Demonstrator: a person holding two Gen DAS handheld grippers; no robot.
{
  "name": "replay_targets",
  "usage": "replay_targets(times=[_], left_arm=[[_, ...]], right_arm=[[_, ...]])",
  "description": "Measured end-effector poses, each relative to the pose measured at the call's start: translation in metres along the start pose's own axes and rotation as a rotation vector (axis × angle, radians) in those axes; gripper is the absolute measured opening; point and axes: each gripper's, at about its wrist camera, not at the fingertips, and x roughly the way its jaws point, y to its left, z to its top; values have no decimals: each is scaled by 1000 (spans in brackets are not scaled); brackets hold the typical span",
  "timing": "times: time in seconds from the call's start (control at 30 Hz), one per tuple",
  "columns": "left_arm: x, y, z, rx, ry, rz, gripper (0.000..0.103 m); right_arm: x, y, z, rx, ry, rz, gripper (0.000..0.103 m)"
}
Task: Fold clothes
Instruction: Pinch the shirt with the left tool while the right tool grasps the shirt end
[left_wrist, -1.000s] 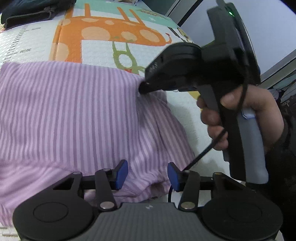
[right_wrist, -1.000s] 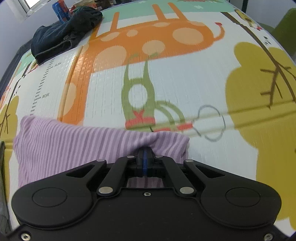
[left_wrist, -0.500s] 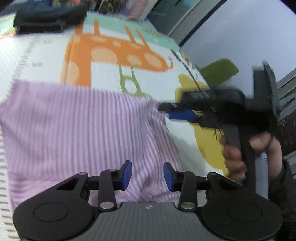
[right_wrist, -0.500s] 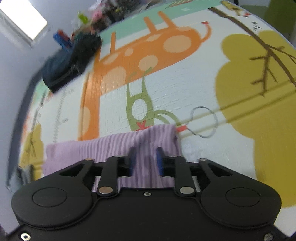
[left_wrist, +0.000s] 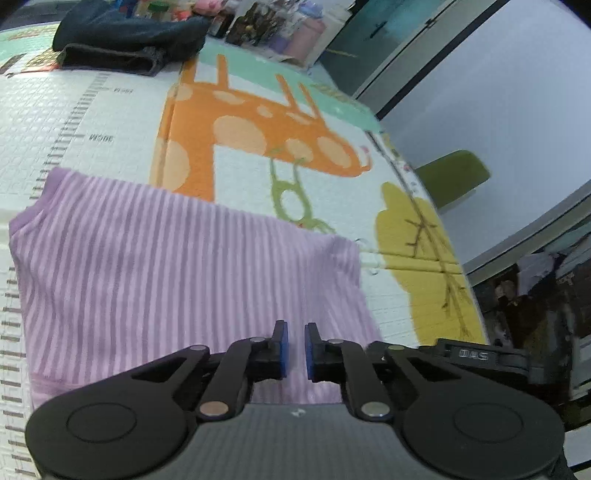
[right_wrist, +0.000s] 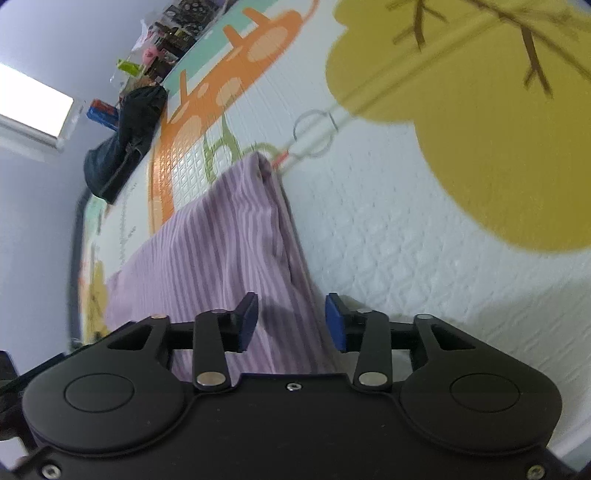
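Purple striped ribbed shirt (left_wrist: 177, 280) lies folded flat, roughly rectangular, on embossed foam giraffe-print mat (left_wrist: 258, 155); left gripper (left_wrist: 295, 345) jaws narrowed to a small gap, empty; right gripper (right_wrist: 291, 319), pinching cloth a second ago, now spread over shirt's edge.

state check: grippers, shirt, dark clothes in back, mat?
Left gripper: jaws nearly closed, a narrow gap left, holding nothing.
Right gripper: jaws wide open, empty, over the shirt's edge.
Shirt: purple striped, folded into a rough rectangle, flat on the mat, released.
Dark clothes: bunched in a heap at the far edge, unfolded.
Mat: spread flat.
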Motion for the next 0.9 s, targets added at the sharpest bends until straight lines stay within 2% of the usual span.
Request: replay_targets(times=[0.13,0.27,0.6,0.8,0.83,0.87,0.9], left_arm=[[12,7,-5,-13,37,42,4],[20,16,-3,-50,70,45,4],[23,20,0,-56,93,49,4],[24,19,1,-54,95,51,4],[24,19,1,-54,95,51,4],[24,19,1,-55,96,51,4],[24,20,1,-57,97,50,4]], right_arm=[[2,-11,-4,49,-19,65,42],[7,-19,-1,95,-23,122,42],[23,-7,10,62,-44,146,45],[26,-8,10,92,-60,170,46],[26,-8,10,95,-63,170,43],[26,-7,10,95,-64,168,33],[27,-5,10,93,-56,171,30]])
